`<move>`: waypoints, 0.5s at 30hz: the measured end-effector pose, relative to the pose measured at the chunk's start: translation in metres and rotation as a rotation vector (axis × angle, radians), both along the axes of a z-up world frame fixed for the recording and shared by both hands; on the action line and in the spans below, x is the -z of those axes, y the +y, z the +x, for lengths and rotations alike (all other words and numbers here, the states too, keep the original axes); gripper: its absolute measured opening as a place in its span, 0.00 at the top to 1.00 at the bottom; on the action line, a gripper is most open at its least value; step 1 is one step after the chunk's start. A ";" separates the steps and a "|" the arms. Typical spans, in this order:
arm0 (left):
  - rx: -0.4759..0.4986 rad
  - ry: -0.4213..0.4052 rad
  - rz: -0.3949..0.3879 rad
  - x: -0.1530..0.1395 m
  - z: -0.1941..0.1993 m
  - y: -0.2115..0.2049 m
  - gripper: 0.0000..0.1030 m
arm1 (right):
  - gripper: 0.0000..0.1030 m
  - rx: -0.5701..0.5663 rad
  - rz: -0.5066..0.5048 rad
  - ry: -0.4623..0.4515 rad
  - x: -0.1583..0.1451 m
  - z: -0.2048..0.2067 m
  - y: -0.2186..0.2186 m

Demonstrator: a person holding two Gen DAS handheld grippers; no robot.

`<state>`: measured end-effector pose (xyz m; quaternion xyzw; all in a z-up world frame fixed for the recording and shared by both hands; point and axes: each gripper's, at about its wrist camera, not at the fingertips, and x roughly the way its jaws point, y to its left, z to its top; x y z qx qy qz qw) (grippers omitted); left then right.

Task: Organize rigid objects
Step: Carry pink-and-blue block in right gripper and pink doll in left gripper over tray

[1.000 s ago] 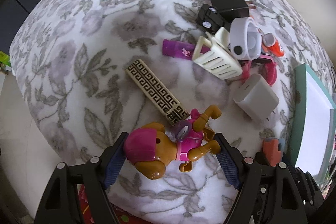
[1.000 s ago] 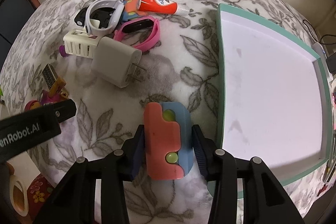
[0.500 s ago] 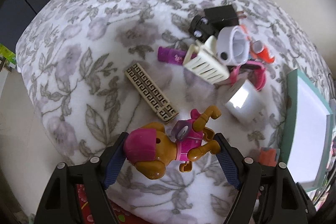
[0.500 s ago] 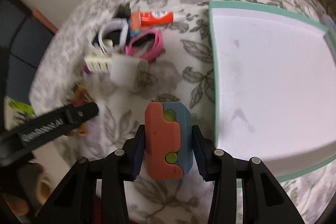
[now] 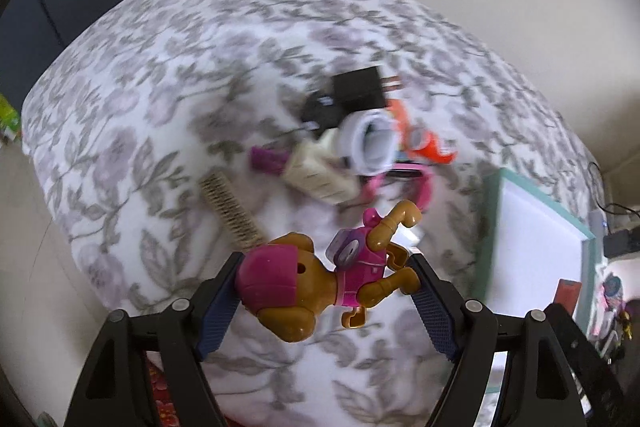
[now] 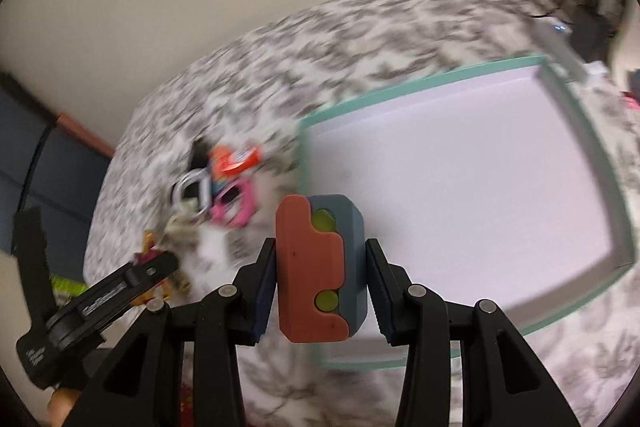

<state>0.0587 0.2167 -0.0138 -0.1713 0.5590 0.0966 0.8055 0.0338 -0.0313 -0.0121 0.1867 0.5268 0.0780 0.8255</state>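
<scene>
Toy dog: brown figure in a pink cap and vest; pinched across cap and legs by the left gripper, carried clear of the floral cover; it sits askew between the pads, head low and near, one leg sticking up far

Block: red and blue piece with two green dots; clamped upright by the right gripper, hanging over the near left corner of the tray

Tray: teal rim, pale bare floor; lies at the right of the cover, nothing in it that shows

Pile: white ring, orange tube, pink band, cream slatted piece, black plug and patterned bar; bunched at the far middle, well apart from the tray (motion blur hides finer detail)

Step in hand: by my reading, carrying both held pieces to the tray

Doing it well: bring the block in low over a far corner of the tray and let go only once it rests flat, so it does not tumble; keep the dog level and set it beside, not on top, since its grip looks less sure; leave room near the rim for the pile

Risk: the two grippers are near each other on the left side; stagger them rather than cross
</scene>
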 end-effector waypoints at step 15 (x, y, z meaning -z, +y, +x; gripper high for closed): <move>0.253 -0.029 0.035 -0.010 0.063 -0.124 0.20 | 0.57 0.227 -0.116 0.004 -0.002 0.053 -0.093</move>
